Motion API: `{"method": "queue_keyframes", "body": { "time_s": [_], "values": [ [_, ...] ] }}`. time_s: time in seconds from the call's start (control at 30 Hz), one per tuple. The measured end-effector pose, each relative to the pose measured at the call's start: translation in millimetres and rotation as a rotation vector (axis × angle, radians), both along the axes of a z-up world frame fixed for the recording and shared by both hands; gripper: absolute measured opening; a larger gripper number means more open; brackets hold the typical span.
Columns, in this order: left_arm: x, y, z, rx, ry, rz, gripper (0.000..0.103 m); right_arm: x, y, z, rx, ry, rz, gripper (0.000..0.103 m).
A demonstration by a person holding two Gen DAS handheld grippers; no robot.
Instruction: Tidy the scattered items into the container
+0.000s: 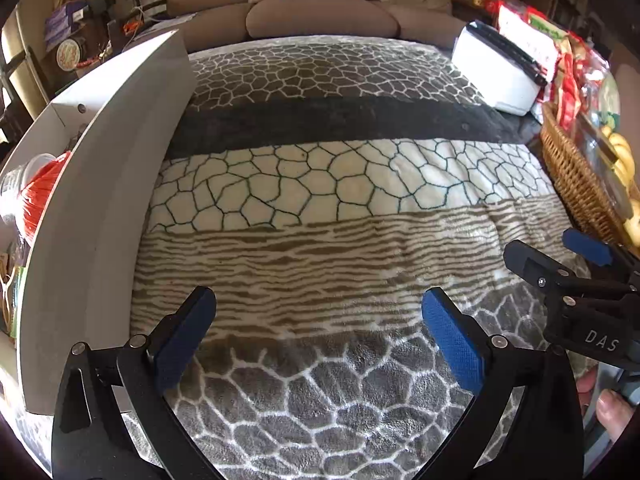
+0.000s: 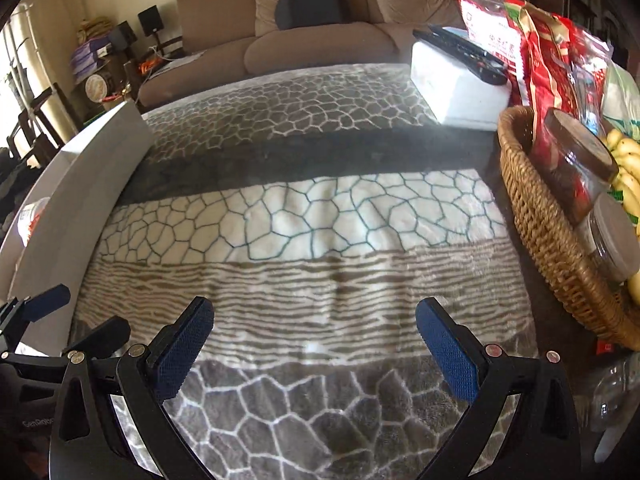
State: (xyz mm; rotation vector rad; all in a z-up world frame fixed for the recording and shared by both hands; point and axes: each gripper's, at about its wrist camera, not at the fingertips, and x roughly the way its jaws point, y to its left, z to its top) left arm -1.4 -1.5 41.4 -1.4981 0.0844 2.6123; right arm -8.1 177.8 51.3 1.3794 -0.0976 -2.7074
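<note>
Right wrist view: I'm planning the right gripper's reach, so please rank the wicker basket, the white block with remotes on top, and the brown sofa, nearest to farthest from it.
1. Wicker basket, at the right beside the right gripper, nearest.
2. White block, far right corner of the blanket, past the basket.
3. Brown sofa, beyond the blanket's far edge, farthest.

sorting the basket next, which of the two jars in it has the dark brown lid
The farther, taller jar, leaning against the red snack bags; the nearer jar in the wicker basket has a pale grey lid.

Both wrist views low, near blanket (image 1: 320,208), facing sofa (image 2: 288,40).
</note>
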Motion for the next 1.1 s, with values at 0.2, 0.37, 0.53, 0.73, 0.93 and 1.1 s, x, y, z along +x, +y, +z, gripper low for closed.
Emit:
{"method": "queue_keyframes", "body": {
  "time_s": [0.2, 0.37, 0.53, 0.73, 0.93, 1.1],
  "values": [
    [-12.1, -5.7, -21.7, 0.002, -0.025, 0.027, 0.103, -0.7, 1.9, -24.2, 0.011, -0.018, 0.01, 0.103],
    [-26.0, -13.1, -29.7, -0.008, -0.035, 0.045, 0.103, -18.1, -3.7, -29.9, 0.02, -0.025, 0.016, 0.103],
    [-23.8, -17.1, -43.8, -0.009, -0.034, 0.04, 0.103, -16.5, -12.0, -45.2, 0.042, -0.019, 0.014, 0.103],
    [-12.4, -17.1, -46.5, -0.005, 0.068, 0.042, 0.103, -12.1, -18.8, -50.2, 0.103, 0.016, 0.028, 0.103],
    [-13.1, -16.9, -46.3, -0.002, 0.069, 0.042, 0.103, -12.9, -19.4, -51.0, 0.111, 0.016, 0.027, 0.103],
    [-13.1, -17.0, -46.1, -0.003, 0.069, 0.042, 0.103, -13.8, -19.6, -51.1, 0.111, 0.015, 0.027, 0.103]
  ]
}}
